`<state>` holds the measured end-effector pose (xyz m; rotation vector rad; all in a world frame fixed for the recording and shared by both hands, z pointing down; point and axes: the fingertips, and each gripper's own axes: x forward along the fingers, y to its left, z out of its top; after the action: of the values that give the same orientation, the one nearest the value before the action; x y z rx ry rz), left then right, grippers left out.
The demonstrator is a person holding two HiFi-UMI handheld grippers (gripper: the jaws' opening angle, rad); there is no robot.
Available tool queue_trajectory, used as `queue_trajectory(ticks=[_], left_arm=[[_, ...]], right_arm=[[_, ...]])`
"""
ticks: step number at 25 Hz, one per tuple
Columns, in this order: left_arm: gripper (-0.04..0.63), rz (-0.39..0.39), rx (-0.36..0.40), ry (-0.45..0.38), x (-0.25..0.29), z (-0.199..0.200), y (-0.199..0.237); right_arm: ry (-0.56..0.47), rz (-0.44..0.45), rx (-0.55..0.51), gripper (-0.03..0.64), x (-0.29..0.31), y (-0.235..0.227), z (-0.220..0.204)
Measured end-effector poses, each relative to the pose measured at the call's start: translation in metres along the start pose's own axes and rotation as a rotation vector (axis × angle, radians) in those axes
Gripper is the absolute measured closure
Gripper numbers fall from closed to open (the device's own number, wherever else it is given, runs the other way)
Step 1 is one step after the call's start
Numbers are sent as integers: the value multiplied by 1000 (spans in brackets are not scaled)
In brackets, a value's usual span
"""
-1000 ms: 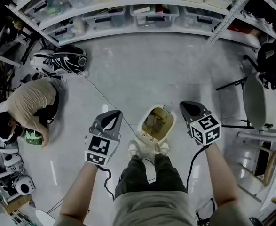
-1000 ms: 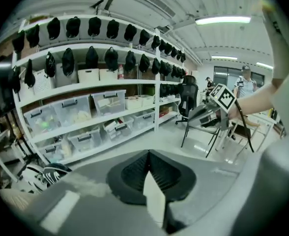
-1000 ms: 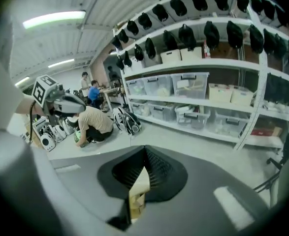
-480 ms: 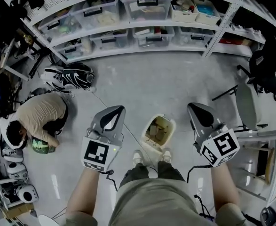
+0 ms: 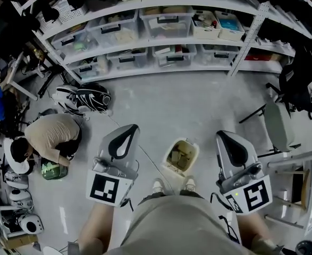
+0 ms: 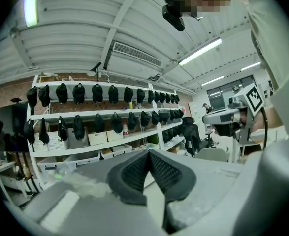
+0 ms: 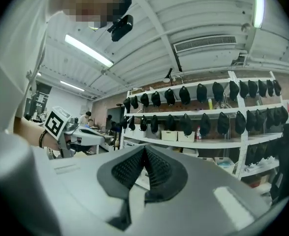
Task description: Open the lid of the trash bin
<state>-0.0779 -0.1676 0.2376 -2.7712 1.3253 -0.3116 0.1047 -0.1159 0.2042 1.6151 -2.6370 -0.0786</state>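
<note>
Two grippers are held up in front of the person, one on each side of the body and well apart. The left gripper (image 5: 125, 137) has its jaws pressed together with nothing between them, as the left gripper view (image 6: 148, 156) shows. The right gripper (image 5: 230, 142) is likewise closed on nothing (image 7: 144, 154). Neither touches the bin.

Just past the person's white shoes (image 5: 158, 185), the trash bin (image 5: 180, 155) stands on the pale floor (image 5: 198, 105), between the two grippers in the head view. Its top is uncovered, so the yellowish-brown inside shows from above. The lid itself cannot be told apart from the rim.

Farther left, a crouching person (image 5: 52, 136) bends over something green on the floor. A black and white bag (image 5: 84, 97) lies beyond them. A grey chair (image 5: 278, 125) stands at the right.

Along the far wall run white shelves (image 5: 145, 65) carrying clear storage boxes (image 5: 166, 21). In both gripper views, higher shelves hold rows of dark caps (image 6: 97, 93).
</note>
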Motion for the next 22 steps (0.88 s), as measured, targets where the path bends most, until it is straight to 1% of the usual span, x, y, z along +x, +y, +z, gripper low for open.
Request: queue_trajectory(ticks=[5, 8, 13, 22], left_arm=[[592, 38, 34, -47, -16, 26, 10], [594, 41, 40, -72, -19, 33, 8], [593, 19, 63, -56, -15, 34, 2], [592, 15, 46, -56, -12, 33, 3]], right_arm=[[-53, -6, -5, 614, -4, 1, 28], [-73, -9, -10, 614, -4, 1, 35], [-68, -3, -26, 614, -1, 0, 38], [-50, -3, -23, 614, 2, 0, 33]])
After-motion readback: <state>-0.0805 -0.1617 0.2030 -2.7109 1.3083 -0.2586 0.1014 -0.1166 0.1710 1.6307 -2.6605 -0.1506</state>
